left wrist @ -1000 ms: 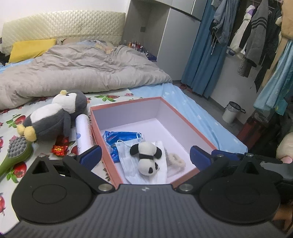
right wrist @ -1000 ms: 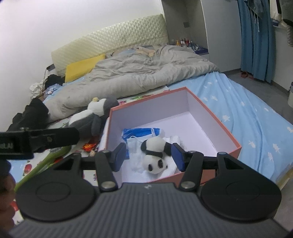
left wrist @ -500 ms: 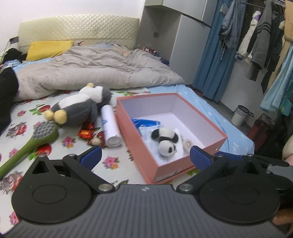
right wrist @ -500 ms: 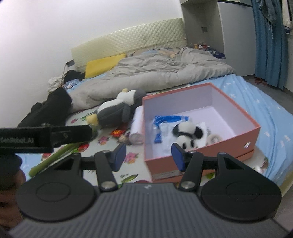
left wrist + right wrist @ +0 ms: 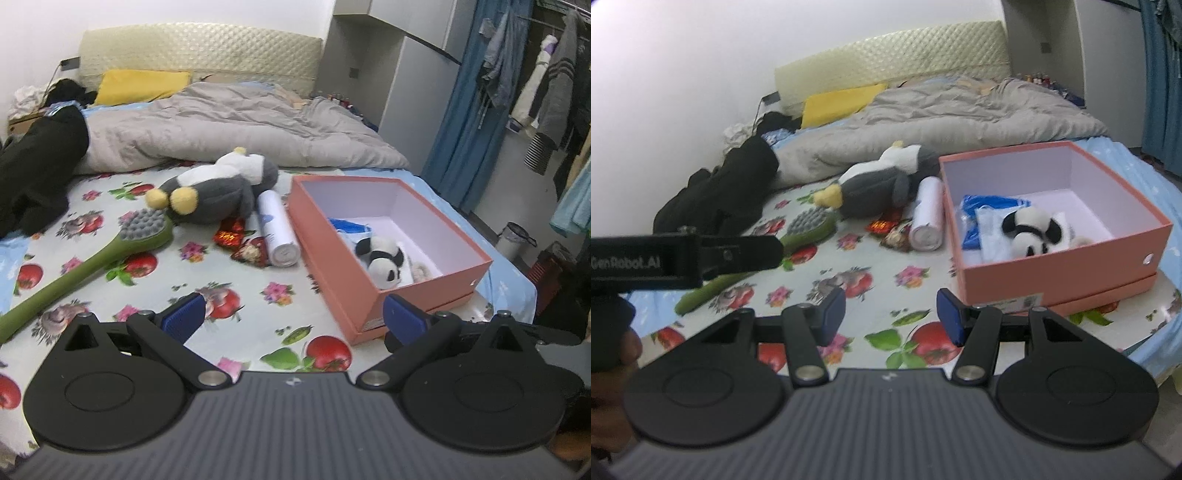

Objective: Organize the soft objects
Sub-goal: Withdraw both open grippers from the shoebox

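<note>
Between left tool (image 5: 291, 317) and pink box (image 5: 343, 273) edge, bare floral sheet (image 5: 236, 291).

Left gripper (image 5: 293, 315) jaws spread wide, nothing between them, hovering over the fruit-print sheet (image 5: 258, 314). Pink box (image 5: 343, 258) ahead, toward the right jaw; panda plush (image 5: 382, 254) inside on blue packets (image 5: 349, 226). Penguin plush (image 5: 218, 188) farther ahead, toward the left jaw; white cylinder (image 5: 277, 227) touches it. Green brush (image 5: 107, 254) left.
</note>
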{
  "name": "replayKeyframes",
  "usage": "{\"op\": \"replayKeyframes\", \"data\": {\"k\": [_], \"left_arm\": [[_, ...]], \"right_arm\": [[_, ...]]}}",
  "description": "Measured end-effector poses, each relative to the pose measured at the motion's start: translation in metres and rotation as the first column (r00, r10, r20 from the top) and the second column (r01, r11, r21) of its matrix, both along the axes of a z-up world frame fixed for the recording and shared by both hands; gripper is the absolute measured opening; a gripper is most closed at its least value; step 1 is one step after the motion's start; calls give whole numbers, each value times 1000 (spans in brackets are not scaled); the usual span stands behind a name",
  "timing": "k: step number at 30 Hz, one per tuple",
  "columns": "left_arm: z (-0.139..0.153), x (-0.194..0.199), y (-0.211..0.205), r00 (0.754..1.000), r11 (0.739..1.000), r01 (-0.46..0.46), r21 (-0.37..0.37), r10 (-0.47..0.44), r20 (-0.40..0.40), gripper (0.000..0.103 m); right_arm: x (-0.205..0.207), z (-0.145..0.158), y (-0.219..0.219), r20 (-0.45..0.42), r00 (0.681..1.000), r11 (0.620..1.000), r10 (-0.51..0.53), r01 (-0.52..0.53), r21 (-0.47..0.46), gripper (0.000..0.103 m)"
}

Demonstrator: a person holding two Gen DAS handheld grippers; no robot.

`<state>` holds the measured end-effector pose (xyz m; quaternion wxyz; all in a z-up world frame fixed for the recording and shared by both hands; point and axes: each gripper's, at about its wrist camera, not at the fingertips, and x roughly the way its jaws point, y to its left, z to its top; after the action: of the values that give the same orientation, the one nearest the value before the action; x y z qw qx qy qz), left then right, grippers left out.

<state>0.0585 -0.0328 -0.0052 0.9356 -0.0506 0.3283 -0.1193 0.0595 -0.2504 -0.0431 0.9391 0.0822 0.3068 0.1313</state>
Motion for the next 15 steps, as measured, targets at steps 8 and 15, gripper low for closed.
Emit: {"op": "replayKeyframes", "data": {"k": [8, 15], "left_arm": [[-19, -16, 23, 998, 998, -59, -10, 59, -8, 103], [-37, -22, 41, 996, 996, -85, -15, 84, -25, 103]], "right_arm": [[-9, -10, 24, 3, 998, 998, 61, -61, -20, 57], [-9, -23, 40, -3, 996, 995, 93, -93, -24, 57]]}}
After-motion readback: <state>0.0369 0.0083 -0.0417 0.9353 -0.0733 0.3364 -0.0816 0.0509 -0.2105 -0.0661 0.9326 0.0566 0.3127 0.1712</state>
